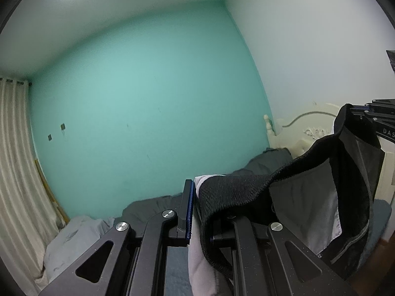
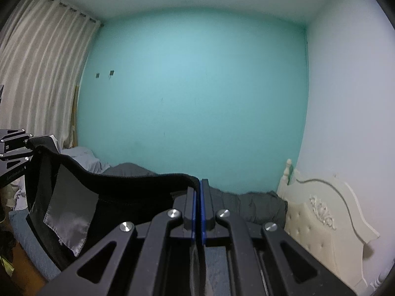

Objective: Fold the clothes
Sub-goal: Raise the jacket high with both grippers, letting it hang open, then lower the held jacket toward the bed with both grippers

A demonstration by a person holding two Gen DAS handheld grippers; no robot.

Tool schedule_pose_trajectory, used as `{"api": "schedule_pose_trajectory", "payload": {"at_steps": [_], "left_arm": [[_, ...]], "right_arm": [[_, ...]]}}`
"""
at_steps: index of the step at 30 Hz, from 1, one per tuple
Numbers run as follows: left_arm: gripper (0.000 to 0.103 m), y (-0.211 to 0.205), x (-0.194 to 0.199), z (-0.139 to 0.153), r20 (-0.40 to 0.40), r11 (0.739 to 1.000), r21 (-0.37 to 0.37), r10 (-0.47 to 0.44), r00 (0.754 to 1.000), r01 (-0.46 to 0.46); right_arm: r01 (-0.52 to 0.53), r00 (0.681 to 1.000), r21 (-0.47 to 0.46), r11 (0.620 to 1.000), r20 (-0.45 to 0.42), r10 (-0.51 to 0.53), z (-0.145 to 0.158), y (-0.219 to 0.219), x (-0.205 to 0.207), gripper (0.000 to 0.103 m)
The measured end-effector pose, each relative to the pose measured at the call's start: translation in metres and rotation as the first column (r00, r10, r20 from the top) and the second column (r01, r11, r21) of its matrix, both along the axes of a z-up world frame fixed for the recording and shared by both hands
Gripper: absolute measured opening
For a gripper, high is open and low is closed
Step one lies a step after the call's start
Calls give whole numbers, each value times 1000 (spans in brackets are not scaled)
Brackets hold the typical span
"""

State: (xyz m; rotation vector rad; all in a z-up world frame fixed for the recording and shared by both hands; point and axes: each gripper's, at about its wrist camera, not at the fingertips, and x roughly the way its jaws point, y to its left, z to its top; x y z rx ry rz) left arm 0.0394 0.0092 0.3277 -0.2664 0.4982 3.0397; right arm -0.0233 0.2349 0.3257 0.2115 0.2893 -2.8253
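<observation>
Your left gripper [image 1: 195,209] had its jaws clamped on one end of the black garment [image 1: 308,187], the ribbed waistband bunched between them and a pale lining fold hanging down past the near finger. Your right gripper [image 2: 198,207] had its jaws pressed nearly together on the other end of the same waistband, only a thin sliver of cloth showing between the blue pads [image 2: 203,212].

The garment hung in the air between the two grippers, its band sagging in a shallow curve and the body dropping below. A grey pocket [image 2: 71,217] lay turned outward against the black cloth. The lower hem ran out of sight under the gripper frames, so you could not tell whether it touched the bed [image 2: 246,204].

Below and ahead, the bed carried a rumpled dark grey cover, with a pale pillow [image 1: 71,236] at the curtain [image 1: 19,162] side and a cream headboard [image 2: 325,219] at the other. Beyond them the teal wall [image 2: 192,93] stood well back, with open air above the bed on every side of the cloth.

On the right gripper's frame, seen from the left wrist, the white letters "DAS" could be read before the picture's edge cut them off. A small mark near the garment's lower lining was too blurred to read.
</observation>
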Motion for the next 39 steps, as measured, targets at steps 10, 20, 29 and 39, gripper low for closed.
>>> {"api": "schedule_pose_trajectory", "payload": {"at_steps": [10,20,29,39], "left_arm": [[9,5,-80,-61,127,1000,17,4,992,-6],[9,-43,-234,-131,263,999,39,11,965,-22],[9,-52,-378,-230,396,994,73,40,918,-75],[9,-59,-510,-364,553,990,81,56,831,-120]], "right_arm": [[39,989,13,999,141,-40,-58,-14,-82,2],[71,957,26,997,280,-76,-140,-11,-227,2],[90,916,58,994,386,-105,-233,-21,-353,2],[79,861,74,994,497,-106,-346,-34,-476,2]]}}
